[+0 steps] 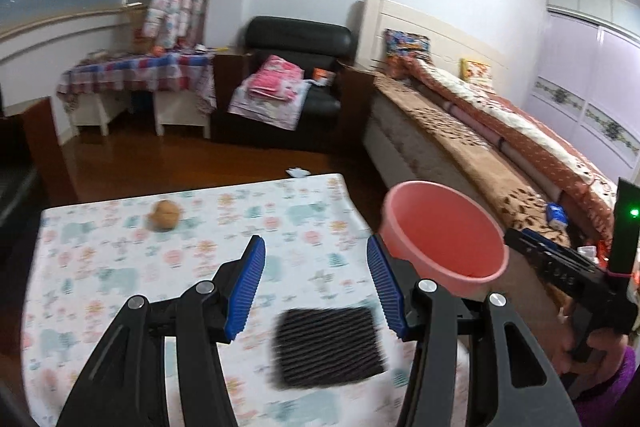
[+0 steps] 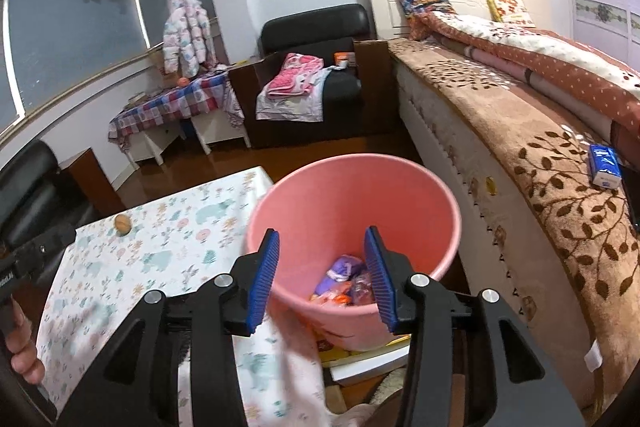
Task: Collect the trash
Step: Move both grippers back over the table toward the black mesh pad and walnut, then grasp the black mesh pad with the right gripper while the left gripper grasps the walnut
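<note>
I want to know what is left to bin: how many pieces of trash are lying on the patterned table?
2: a brown crumpled lump near the table's far edge, and a black ribbed square near its close edge, beside the pink bin. The fingers hide some of the table.

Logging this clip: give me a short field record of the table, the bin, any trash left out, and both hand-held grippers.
table: patterned cloth cover
bin: pink bucket beside the table, wrappers inside
trash left: brown crumpled lump on far side of the table
other item: black ribbed square on the table's near side
left hand-held gripper: open, empty, over table
right hand-held gripper: open, empty, over bucket
</note>
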The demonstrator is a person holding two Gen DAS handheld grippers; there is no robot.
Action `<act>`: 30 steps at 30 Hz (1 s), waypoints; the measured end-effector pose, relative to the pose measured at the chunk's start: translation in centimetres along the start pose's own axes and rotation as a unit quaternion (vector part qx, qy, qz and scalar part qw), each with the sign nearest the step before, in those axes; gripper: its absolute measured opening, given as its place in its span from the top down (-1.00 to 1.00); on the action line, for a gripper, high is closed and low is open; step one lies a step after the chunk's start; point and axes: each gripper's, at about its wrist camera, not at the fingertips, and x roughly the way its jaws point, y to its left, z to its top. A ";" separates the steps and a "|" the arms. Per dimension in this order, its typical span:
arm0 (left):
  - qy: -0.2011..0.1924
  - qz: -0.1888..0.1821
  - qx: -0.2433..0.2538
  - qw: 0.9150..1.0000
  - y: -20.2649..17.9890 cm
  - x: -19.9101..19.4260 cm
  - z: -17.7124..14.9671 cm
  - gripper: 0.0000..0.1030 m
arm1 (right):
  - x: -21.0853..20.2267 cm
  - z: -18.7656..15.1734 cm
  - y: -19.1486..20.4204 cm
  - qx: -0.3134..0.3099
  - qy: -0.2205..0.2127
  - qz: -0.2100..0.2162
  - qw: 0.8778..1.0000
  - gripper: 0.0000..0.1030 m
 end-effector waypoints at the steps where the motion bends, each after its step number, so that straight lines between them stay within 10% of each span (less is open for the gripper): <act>1: 0.000 0.008 0.000 1.000 0.6 -0.5 -0.3 -0.02 | 0.0 -0.2 0.4 -0.001 0.002 0.005 1.000 0.13; 11: 0.011 0.047 -0.016 0.999 4.9 -3.4 -3.0 -0.02 | -0.6 -3.4 6.7 -0.101 0.057 0.174 0.978 0.13; 30: 0.069 0.097 -0.071 0.990 12.3 3.8 -2.6 -0.02 | 4.2 -8.5 17.1 -0.334 0.152 0.198 0.909 0.13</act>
